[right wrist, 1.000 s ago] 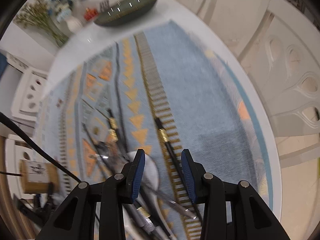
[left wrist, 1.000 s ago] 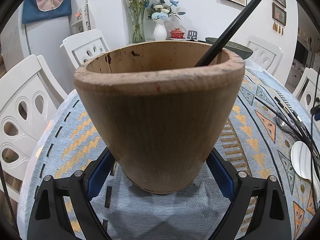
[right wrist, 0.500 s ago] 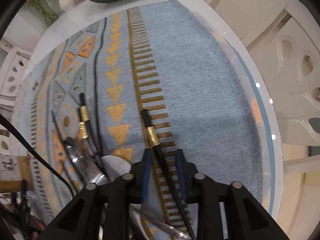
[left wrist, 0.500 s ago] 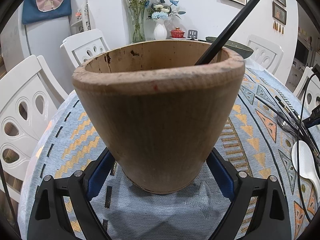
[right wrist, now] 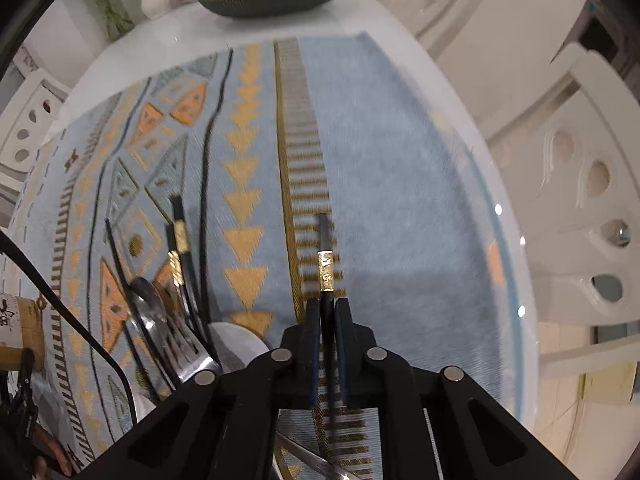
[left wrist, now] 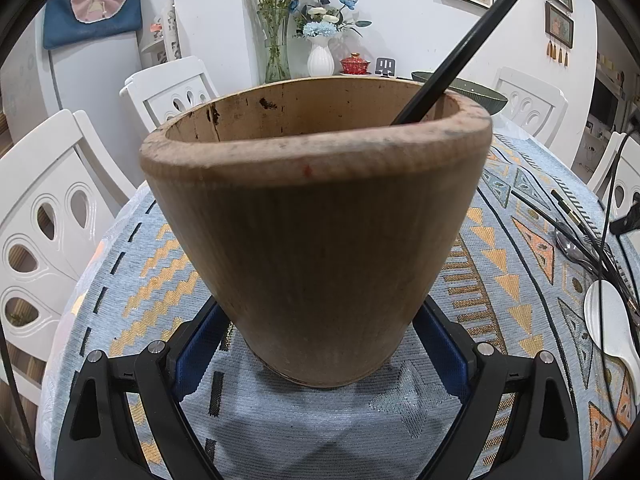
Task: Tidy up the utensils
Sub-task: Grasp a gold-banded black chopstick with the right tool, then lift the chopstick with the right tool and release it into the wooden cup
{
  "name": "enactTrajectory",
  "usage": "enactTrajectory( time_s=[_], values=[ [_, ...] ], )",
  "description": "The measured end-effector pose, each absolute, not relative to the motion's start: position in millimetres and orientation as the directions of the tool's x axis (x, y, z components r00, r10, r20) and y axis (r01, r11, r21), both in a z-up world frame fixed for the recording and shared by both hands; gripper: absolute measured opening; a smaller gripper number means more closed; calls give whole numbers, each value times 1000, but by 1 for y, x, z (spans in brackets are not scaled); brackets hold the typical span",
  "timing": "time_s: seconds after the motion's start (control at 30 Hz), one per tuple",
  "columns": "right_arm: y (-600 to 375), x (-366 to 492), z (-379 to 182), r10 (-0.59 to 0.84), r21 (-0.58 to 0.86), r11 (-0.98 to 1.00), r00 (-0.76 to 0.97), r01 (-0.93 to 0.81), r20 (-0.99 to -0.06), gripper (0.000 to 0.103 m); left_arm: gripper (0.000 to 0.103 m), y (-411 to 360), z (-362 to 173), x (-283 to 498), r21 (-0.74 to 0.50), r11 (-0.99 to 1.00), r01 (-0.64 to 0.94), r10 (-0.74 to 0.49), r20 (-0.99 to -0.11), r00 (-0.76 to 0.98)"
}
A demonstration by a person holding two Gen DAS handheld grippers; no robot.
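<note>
**Right grip closes on a chopstick while the left clamps the wooden holder**

The left hand-held gripper (left wrist: 320,340) has its blue pads pressed against both sides of the tall tapered wooden utensil holder (left wrist: 320,220), near its base, which stands upright on the blue-and-gold patterned cloth (left wrist: 500,280) of the counter. A long black chopstick (left wrist: 472,44) leans inside the holder, rising toward 1 o'clock.

The right hand-held gripper (right wrist: 328,320) points steeply down; its jaws have just been closing and are now clamped on a black chopstick with a gold band (right wrist: 326,264), whose end extends toward 12 o'clock. At 9 o'clock of it lie the other utensils in a loose pile: a steel spoon (right wrist: 146,300), more black chopsticks (right wrist: 180,240) and a white ceramic spoon (right wrist: 236,344).
</note>
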State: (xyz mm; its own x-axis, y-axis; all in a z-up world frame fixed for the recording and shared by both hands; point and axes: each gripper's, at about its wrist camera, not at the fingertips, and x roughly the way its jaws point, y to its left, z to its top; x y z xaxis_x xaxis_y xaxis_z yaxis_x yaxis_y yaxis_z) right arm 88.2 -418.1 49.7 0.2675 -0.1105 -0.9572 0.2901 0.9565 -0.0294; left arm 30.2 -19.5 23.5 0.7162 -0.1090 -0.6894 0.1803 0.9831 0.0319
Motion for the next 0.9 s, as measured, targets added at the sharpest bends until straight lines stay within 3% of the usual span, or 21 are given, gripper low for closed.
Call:
enactTrajectory(
  time_s=[0.43,0.9],
  values=[
    [-402,60,122,-59,65,964,447,257,-893,6,93,-18,24,30,32,983,181,-110,-690,715],
    [-342,45,242,19,104,992,737,70,-676,6,93,-19,24,30,32,983,181,-109,-690,715]
  ],
)
